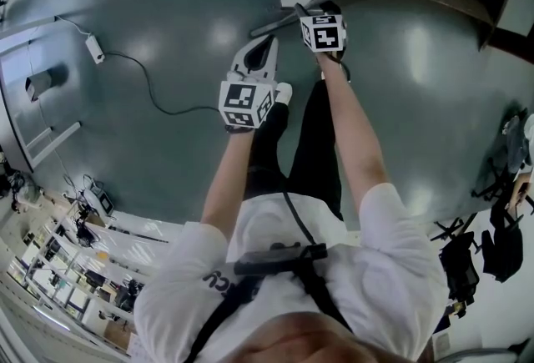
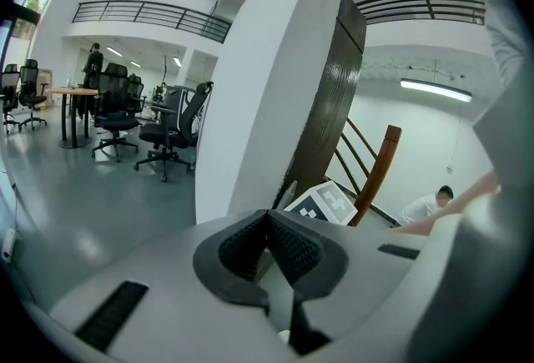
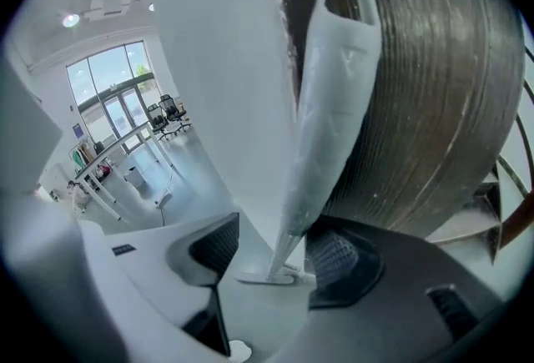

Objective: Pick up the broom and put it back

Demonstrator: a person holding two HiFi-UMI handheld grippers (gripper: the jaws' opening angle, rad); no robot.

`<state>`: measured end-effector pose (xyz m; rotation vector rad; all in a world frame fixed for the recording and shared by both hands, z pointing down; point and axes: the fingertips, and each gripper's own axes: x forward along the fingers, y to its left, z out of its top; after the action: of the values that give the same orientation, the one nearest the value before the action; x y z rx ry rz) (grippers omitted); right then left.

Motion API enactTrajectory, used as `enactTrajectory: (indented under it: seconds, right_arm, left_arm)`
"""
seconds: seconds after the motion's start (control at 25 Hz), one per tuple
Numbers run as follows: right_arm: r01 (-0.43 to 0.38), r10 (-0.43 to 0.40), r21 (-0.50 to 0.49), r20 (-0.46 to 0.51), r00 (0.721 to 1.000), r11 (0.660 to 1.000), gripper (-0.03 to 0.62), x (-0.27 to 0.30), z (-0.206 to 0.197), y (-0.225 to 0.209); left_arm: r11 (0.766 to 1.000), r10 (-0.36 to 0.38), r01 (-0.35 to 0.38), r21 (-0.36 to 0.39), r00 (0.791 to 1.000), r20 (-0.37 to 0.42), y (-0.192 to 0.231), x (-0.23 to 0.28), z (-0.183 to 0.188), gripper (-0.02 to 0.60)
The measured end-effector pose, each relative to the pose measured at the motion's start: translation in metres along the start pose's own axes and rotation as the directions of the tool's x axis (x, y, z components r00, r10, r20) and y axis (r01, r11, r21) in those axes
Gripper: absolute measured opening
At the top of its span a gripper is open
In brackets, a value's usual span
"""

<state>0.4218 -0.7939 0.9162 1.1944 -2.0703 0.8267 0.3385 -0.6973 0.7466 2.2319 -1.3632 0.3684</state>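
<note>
The broom is a pale grey stick with a loop at its top end. It stands upright against the corner where a white wall meets a dark wood panel. My right gripper is open around the broom's thin lower stem. The stem sits close to the right pad and well apart from the left one. In the head view the broom shows as a grey bar just beyond the right gripper. My left gripper is shut and holds nothing. It hangs beside the right one.
A wooden stair rail rises behind the dark panel. Office chairs and a desk stand far off to the left. On the grey floor a cable with a white adapter runs at the left. Dark chairs stand at the right edge.
</note>
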Motion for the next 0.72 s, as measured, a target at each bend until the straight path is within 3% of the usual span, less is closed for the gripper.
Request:
enactTrajectory:
  seconds: [0.24, 0.52, 0.72]
  right_arm:
    - [-0.035, 0.035, 0.01, -0.008, 0.999, 0.999, 0.235, -0.003, -0.006, 0.0]
    - [-0.074, 0.07, -0.118, -0.04, 0.997, 0.99, 0.233, 0.002, 0.001, 0.023]
    - [-0.081, 0.078, -0.12, -0.024, 0.997, 0.99, 0.233, 0.004, 0.018, 0.023]
  left_arm:
    - [1.0, -0.008, 0.008, 0.004, 1.0, -0.003, -0.005, 0.001, 0.003, 0.011]
    - [1.0, -0.012, 0.012, 0.003, 1.0, -0.018, -0.007, 0.004, -0.004, 0.011]
    - [1.0, -0.004, 0.004, 0.0, 1.0, -0.023, -0.008, 0.002, -0.008, 0.011]
